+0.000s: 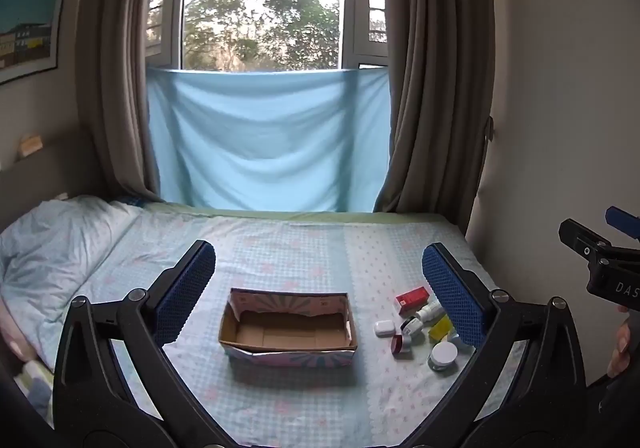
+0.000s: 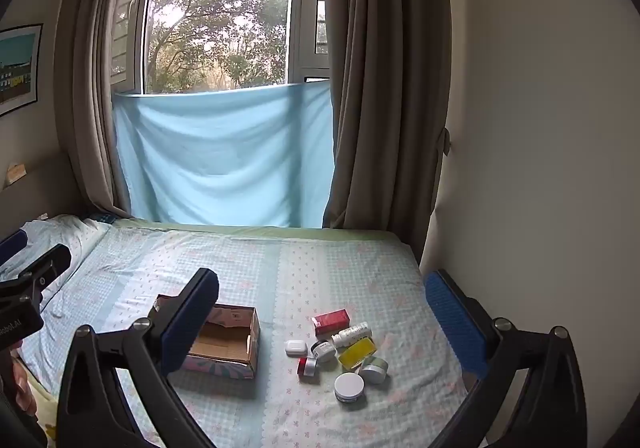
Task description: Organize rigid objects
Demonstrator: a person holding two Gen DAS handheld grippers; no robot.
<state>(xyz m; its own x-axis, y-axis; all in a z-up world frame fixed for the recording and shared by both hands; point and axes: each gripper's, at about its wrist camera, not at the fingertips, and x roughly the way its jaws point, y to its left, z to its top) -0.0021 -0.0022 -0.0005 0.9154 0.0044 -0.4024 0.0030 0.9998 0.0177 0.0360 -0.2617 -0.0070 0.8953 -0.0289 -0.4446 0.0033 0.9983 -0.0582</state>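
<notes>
The little things sit in a tight pile on the bed (image 2: 248,260), just to the right of the open cardboard box (image 2: 224,344). There is a red box (image 2: 330,321), a white bottle (image 2: 351,333) lying on its side, a yellow box (image 2: 357,351), a white case (image 2: 296,348) and some small jars. One is a jar with a white lid (image 2: 349,386) at the front. The cardboard box has nothing in it yet.

Both grippers hang above the bed. The left gripper (image 1: 316,288) has its fingers wide apart and holds nothing. The right gripper (image 2: 320,312) is the same: fingers spread, nothing between them.

The pile is the tricky part. The things touch each other, so fingers that grab one could bump the next and roll the bottle or a round jar away. The bed is soft, so a jar might tip or sink when pushed down on. The cardboard box looks light and could slide if something knocks its wall.
</notes>
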